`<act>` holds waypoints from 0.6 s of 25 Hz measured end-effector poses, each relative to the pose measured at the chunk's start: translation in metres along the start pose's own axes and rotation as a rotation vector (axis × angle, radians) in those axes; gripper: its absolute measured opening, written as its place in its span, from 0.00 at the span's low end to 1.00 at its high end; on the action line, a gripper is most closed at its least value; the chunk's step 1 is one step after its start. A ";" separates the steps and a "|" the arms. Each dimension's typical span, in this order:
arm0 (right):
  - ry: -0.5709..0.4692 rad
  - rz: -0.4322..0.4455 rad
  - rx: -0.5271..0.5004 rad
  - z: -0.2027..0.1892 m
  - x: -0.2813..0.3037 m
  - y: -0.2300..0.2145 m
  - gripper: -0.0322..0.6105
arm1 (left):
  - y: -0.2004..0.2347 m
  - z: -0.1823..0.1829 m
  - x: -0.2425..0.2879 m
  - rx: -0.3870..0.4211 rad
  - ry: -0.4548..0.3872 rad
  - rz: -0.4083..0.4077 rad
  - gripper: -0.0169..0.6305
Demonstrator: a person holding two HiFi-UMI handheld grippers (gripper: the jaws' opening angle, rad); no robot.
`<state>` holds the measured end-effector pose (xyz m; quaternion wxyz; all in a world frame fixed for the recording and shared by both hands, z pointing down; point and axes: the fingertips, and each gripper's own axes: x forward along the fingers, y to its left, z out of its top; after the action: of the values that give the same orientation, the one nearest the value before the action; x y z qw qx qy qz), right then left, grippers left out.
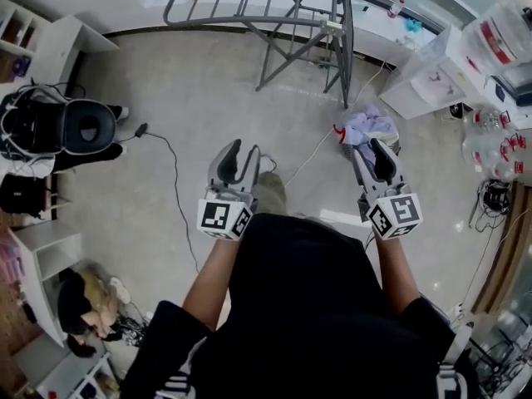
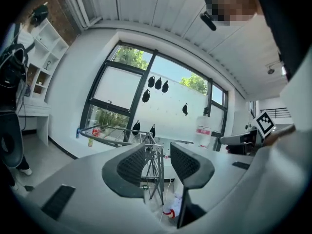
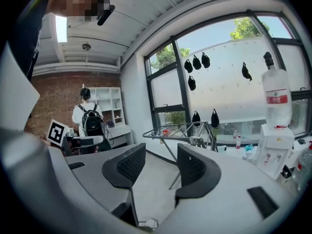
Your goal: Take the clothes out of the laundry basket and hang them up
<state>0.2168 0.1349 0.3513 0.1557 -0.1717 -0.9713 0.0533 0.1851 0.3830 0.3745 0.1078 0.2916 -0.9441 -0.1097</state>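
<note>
- Your left gripper (image 1: 238, 158) and your right gripper (image 1: 371, 156) are in front of your body, both with jaws spread and nothing between them.
- The clothes (image 1: 368, 129) lie in a heap on the floor, just beyond the right gripper.
- The drying rack (image 1: 287, 15) stands farther away.

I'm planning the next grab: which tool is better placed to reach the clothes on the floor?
Right. The right tool, open and empty, points at the clothes pile just ahead of it; the left tool, also open, is farther off to the side.
</note>
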 end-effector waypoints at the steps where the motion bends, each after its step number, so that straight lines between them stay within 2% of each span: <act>1: 0.001 -0.011 0.006 0.005 0.011 -0.003 0.32 | 0.007 0.004 0.010 -0.001 0.004 -0.015 0.25; 8: 0.016 -0.124 0.056 0.030 0.067 -0.029 0.34 | 0.054 0.030 0.065 0.003 0.029 -0.106 0.30; 15: 0.067 -0.279 0.103 0.021 0.075 -0.053 0.35 | 0.082 0.019 0.099 -0.026 0.081 -0.205 0.31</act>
<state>0.1262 0.1102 0.3612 0.2024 -0.0286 -0.9760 0.0754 0.0571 0.3952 0.3921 0.1377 0.3895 -0.9027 -0.1204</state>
